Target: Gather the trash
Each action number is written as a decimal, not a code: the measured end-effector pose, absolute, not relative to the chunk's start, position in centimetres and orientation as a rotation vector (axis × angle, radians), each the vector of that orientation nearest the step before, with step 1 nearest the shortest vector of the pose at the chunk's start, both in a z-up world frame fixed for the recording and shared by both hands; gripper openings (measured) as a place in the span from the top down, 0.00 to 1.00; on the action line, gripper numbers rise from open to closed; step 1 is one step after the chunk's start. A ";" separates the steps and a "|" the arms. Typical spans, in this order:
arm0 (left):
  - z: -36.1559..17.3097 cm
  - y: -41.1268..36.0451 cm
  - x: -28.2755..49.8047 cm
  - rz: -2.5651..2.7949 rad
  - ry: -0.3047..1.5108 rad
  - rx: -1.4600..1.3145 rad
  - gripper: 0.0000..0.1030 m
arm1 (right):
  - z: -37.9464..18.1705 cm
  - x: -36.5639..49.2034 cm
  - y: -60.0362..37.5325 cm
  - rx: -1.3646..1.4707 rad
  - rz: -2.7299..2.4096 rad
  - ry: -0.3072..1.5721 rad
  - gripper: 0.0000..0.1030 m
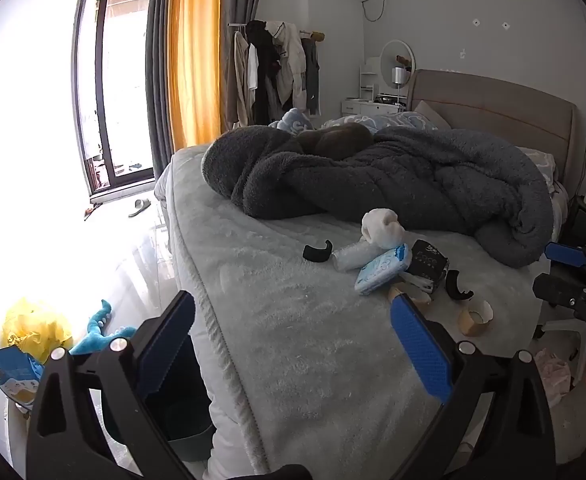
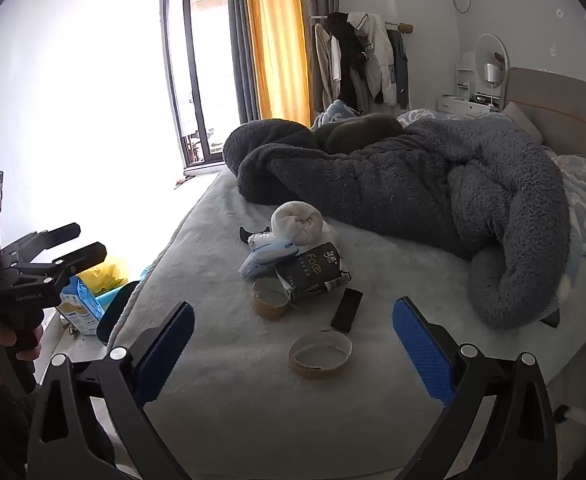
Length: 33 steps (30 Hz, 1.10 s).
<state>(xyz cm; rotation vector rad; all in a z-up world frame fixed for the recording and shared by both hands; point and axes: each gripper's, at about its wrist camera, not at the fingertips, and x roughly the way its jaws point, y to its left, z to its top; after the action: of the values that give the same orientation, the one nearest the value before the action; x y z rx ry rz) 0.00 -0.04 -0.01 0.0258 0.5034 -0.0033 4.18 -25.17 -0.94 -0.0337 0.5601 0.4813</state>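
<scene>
While both grippers hang over the bed: nothing is held.
Left gripper (image 1: 293,344): jaws spread wide and empty, above the bed's near edge.
Right gripper (image 2: 293,348): jaws spread wide and empty, tilted down at the bed (image 2: 229,412).
Trash pile: lies on the pale bed cover ahead of both grippers, apart from them.
Tape ring (image 2: 320,354): nearest piece, flat on the cover just beyond the right gripper's fingertips, roughly between them.
Second tape ring (image 2: 270,298): farther on, against a black packet (image 2: 313,270).
Blue wrapper (image 2: 267,258): behind the packet, beside a rolled white cloth (image 2: 297,223).
Black phone-like slab (image 2: 347,309): between packet and near ring.
Grey blanket (image 2: 413,184): heaped behind the pile.
Floor on the left: yellow bag (image 1: 33,326), blue toy (image 1: 99,330).
</scene>
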 end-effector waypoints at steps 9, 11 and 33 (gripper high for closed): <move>0.4 -0.3 -0.4 0.000 0.499 0.020 0.03 | -1.2 4.6 -25.1 -0.038 0.481 0.567 0.02; 0.1 -0.1 0.3 0.004 0.511 0.017 0.03 | -1.1 4.5 -25.0 -0.037 0.481 0.568 0.02; 0.0 0.1 0.0 0.007 0.506 0.005 0.03 | -1.2 4.1 -24.9 -0.034 0.489 0.563 0.02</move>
<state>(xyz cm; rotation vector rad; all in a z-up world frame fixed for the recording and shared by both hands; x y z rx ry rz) 0.02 0.13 0.01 0.0050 0.5056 0.0067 4.12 -24.87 -1.20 -0.0340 0.5630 0.4894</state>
